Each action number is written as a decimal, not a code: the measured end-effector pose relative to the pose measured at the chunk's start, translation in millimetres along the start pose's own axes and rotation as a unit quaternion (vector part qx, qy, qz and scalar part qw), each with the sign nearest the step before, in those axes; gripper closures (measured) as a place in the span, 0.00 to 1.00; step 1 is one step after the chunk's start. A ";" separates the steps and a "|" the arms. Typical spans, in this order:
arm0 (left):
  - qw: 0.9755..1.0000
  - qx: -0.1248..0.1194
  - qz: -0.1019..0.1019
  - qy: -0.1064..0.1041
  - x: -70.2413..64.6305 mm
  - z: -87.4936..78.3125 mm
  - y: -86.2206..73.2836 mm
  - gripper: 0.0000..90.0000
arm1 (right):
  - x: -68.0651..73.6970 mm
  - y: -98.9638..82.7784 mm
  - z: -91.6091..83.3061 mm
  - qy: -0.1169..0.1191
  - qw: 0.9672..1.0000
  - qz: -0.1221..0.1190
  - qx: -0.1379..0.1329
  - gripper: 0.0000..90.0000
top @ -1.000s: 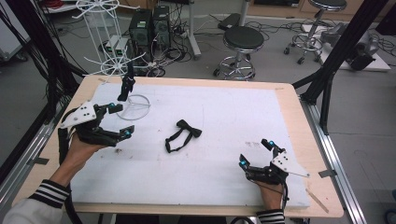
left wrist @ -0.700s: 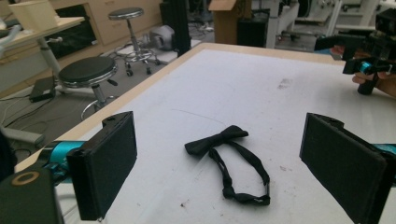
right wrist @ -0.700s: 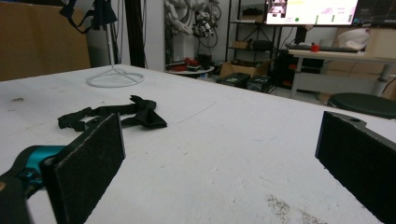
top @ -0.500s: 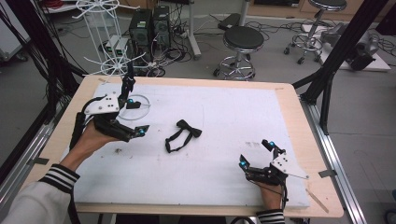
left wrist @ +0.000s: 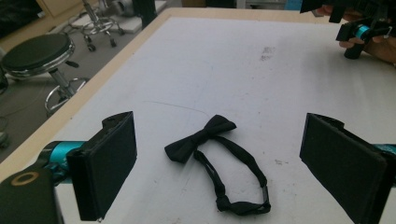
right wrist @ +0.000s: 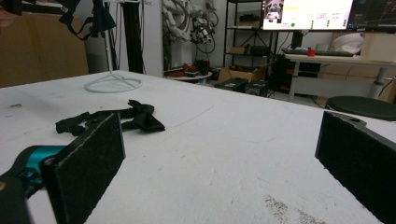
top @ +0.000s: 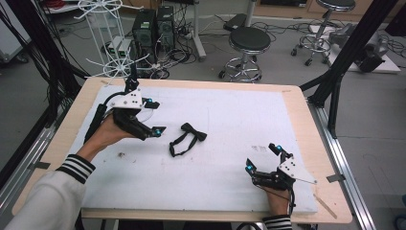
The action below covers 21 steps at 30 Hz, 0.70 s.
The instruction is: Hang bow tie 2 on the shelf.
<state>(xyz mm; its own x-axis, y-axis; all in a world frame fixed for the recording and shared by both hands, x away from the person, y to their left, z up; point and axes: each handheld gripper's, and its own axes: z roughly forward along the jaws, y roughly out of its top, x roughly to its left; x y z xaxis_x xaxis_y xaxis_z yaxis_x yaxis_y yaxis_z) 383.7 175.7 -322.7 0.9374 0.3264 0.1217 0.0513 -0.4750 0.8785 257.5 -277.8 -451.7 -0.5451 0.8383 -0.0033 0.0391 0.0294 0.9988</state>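
Two grippers over the counter (top: 230,139), one black bow tie (top: 187,138) between them.

Change noted: a second ago the left gripper (top: 154,117) sat back near the counter's left edge; half a second ago it was partway in; now it hangs just short of the bow tie, with the forearm stretched farther in over the white sheet. The bow tie itself has not shifted. The right gripper (top: 262,157) has stayed put near the front right of the counter, low to the surface. Reading: the left hand is closing in for a pick-up; contact not yet made.

Fingers: the left pair (left wrist: 106,156) stands wide apart with nothing between the pads. In the left gripper view the bow tie (left wrist: 219,158) lies ahead of and between them, flat on the sheet. The right pair (right wrist: 88,165) is likewise spread and empty; the bow tie (right wrist: 116,119) lies well ahead of them, off towards the left finger.

Lie of the bow tie: the knotted bow sits at the end farther from the left fingers, while the strap loops back towards them and closes at a clasp. The long axis runs roughly from the near right to the far left in that view, slanted across the gap rather than square to it.
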 end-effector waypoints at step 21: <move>0.993 0.096 0.026 -0.055 14.6 65.1 10.6 0.13 | -0.5 -0.9 -1.5 0.002 1.000 0.005 -0.006 0.01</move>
<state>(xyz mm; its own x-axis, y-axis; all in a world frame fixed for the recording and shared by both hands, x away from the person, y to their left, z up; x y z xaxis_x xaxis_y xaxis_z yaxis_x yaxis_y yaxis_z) 420.4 122.3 -341.7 0.9718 0.2118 0.1039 0.0575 -0.6400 0.7662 256.5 -279.1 -452.6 -0.5489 0.8358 0.0061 0.0347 0.0155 0.9993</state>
